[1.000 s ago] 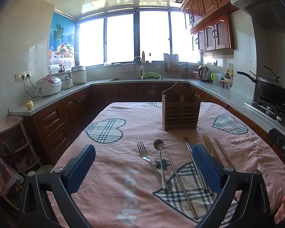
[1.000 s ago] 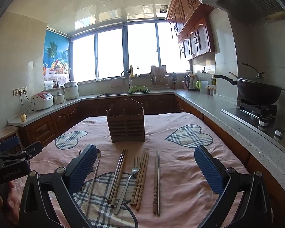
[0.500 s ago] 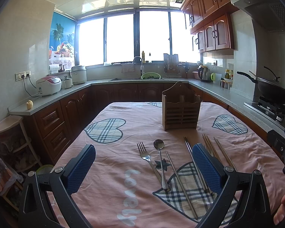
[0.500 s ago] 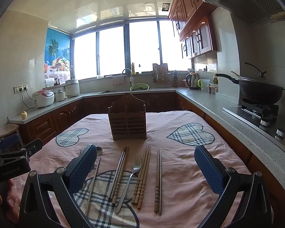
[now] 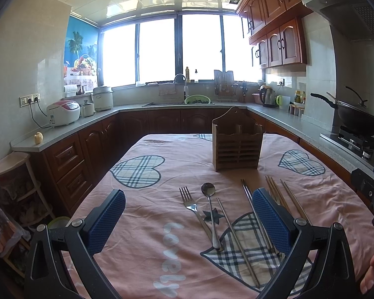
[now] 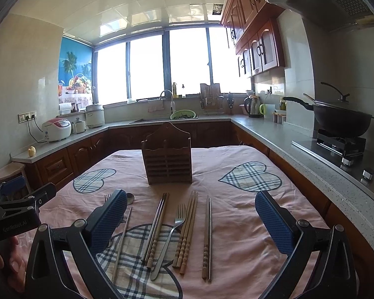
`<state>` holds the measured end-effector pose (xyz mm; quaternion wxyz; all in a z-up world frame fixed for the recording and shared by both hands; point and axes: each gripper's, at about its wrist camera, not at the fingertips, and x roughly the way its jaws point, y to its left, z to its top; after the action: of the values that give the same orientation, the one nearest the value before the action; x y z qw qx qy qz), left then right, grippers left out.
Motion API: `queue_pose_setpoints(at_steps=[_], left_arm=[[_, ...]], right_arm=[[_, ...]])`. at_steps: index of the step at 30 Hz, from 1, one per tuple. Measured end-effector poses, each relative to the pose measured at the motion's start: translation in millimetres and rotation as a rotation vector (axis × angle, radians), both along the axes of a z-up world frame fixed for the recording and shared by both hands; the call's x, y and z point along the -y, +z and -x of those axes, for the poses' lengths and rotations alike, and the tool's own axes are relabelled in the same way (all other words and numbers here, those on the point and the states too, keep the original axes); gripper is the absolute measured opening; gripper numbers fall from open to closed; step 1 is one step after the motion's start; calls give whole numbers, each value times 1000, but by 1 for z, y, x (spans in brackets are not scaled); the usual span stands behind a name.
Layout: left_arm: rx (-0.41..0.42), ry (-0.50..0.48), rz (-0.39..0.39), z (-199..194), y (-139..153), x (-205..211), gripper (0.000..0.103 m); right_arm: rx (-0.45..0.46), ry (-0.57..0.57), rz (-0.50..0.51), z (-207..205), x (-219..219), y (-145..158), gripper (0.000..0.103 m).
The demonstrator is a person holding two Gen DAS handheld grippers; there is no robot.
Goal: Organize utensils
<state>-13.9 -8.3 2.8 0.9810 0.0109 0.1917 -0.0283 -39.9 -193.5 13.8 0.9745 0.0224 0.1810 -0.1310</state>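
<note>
Nothing is sorted yet, I judge: the holder [image 6: 166, 155] looks empty, and forks [image 6: 170, 234], spoon [image 5: 210, 211] and chopsticks [image 6: 186, 229] all lie just before it. My left gripper [image 5: 188, 221] and right gripper [image 6: 190, 224] both gape, holding nothing.

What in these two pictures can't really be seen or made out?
- Second fork: left wrist view, mostly behind the left gripper's right pad.
- Spoon: right wrist view, only its bowl clears the right gripper's left pad.
- Wooden utensil holder's inside: hidden by its front wall, both views.
</note>
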Motion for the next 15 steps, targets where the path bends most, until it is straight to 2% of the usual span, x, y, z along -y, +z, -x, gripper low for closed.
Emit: queue_pose_setpoints(at_steps=[8,15], left_arm=[[-39,-16,12,-14,-4,-3,102],[-148,-53,65,-54,-7,-15,102]], right_arm=[[-18,8,-13,-6,4,-2,103],[-69,22,-40,-23,12,-7,103]])
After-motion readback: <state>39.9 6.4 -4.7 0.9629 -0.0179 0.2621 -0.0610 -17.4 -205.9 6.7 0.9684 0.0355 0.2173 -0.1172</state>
